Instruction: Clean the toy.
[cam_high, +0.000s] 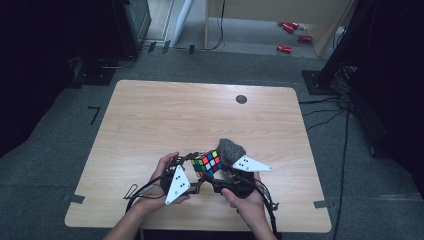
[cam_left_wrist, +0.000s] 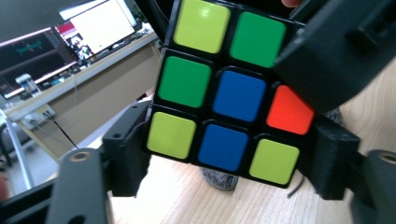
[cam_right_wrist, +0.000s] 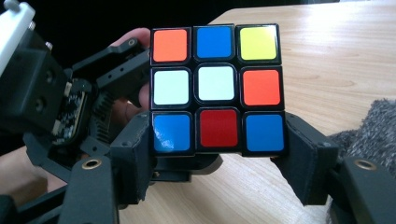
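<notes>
A Rubik's cube (cam_high: 208, 162) is held above the wooden table (cam_high: 150, 115) between both grippers. In the left gripper view the cube (cam_left_wrist: 224, 93) shows green, blue, yellow and orange tiles, and my left gripper (cam_left_wrist: 229, 158) clamps its lowest row from both sides. In the right gripper view the cube (cam_right_wrist: 217, 88) has a white centre tile, and my right gripper (cam_right_wrist: 219, 154) is shut on its bottom row of blue, red and blue. In the high view the left gripper (cam_high: 192, 160) meets the cube from the left and the right gripper (cam_high: 220, 170) from the near right.
A grey fuzzy cloth (cam_high: 232, 149) lies on the table just behind the cube, close to the right gripper. A black round cap (cam_high: 241, 99) sits near the far edge. Red objects (cam_high: 290, 27) lie on the floor beyond the table.
</notes>
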